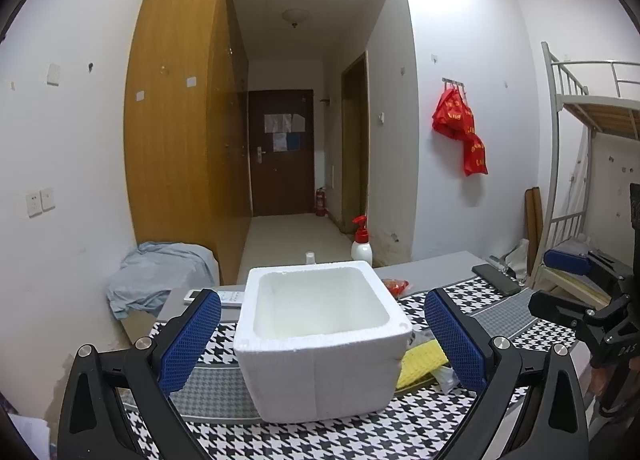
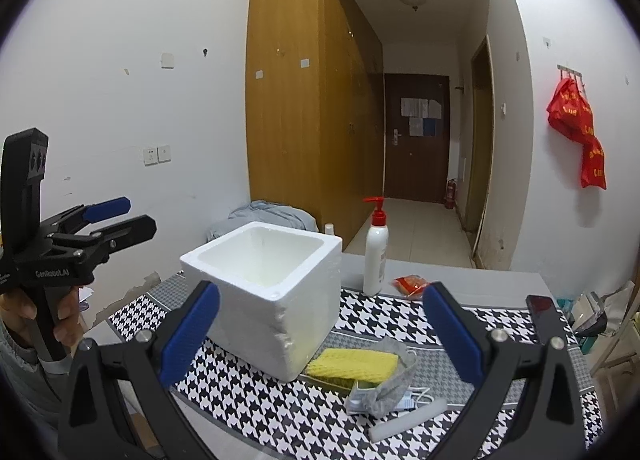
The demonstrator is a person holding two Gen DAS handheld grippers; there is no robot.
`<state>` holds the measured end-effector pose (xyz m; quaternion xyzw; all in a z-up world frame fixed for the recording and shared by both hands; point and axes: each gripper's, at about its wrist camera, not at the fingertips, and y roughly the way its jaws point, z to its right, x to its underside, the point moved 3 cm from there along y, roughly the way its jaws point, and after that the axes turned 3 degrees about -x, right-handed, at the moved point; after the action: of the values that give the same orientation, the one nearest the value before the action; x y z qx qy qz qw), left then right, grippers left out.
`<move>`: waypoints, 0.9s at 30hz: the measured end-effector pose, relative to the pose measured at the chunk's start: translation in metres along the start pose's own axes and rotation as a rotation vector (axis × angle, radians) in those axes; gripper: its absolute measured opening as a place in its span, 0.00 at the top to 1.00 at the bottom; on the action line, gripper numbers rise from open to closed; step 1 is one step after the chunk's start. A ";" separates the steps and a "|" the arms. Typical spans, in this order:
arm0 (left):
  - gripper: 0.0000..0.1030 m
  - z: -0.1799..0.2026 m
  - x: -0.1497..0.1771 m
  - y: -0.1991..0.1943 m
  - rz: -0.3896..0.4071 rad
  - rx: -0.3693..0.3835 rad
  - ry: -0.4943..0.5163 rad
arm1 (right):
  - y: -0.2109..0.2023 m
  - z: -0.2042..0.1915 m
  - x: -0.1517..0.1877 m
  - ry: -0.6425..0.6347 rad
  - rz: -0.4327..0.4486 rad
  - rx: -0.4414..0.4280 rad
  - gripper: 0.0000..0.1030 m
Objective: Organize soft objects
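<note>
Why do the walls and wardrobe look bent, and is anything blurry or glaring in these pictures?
Left wrist view: fisheye lens bows the wardrobe and walls, corners black; foam box is sharp, its white inside nearly washed out. Right wrist view: same curving, strongest at the edges; sponge and box are clear under soft, even room light, with only faint shadows.

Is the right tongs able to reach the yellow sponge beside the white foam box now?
Probably yes. The right tongs are open, and the yellow sponge lies between their fingers, uncovered on top. The white foam box only touches its left end.
</note>
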<state>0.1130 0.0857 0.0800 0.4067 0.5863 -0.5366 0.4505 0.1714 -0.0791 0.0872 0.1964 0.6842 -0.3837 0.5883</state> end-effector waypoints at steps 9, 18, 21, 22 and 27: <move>0.01 0.004 0.012 -0.027 0.043 -0.011 -0.011 | -0.016 -0.010 0.013 -0.016 0.014 0.002 0.00; 0.01 0.013 0.035 -0.032 0.058 -0.023 -0.031 | -0.020 -0.009 0.032 -0.002 0.033 -0.001 0.00; 0.01 0.014 0.042 -0.031 0.065 -0.023 -0.041 | -0.020 -0.008 0.038 0.013 0.029 0.002 0.00; 0.01 0.014 0.045 -0.032 0.067 -0.024 -0.042 | -0.019 -0.008 0.040 0.016 0.029 0.000 0.00; 0.01 0.017 0.060 -0.030 0.067 -0.011 -0.045 | -0.021 -0.005 0.049 0.040 0.044 -0.014 0.00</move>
<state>0.0697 0.0651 0.0295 0.4114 0.5651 -0.5268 0.4837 0.1416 -0.0975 0.0465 0.2148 0.6939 -0.3620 0.5843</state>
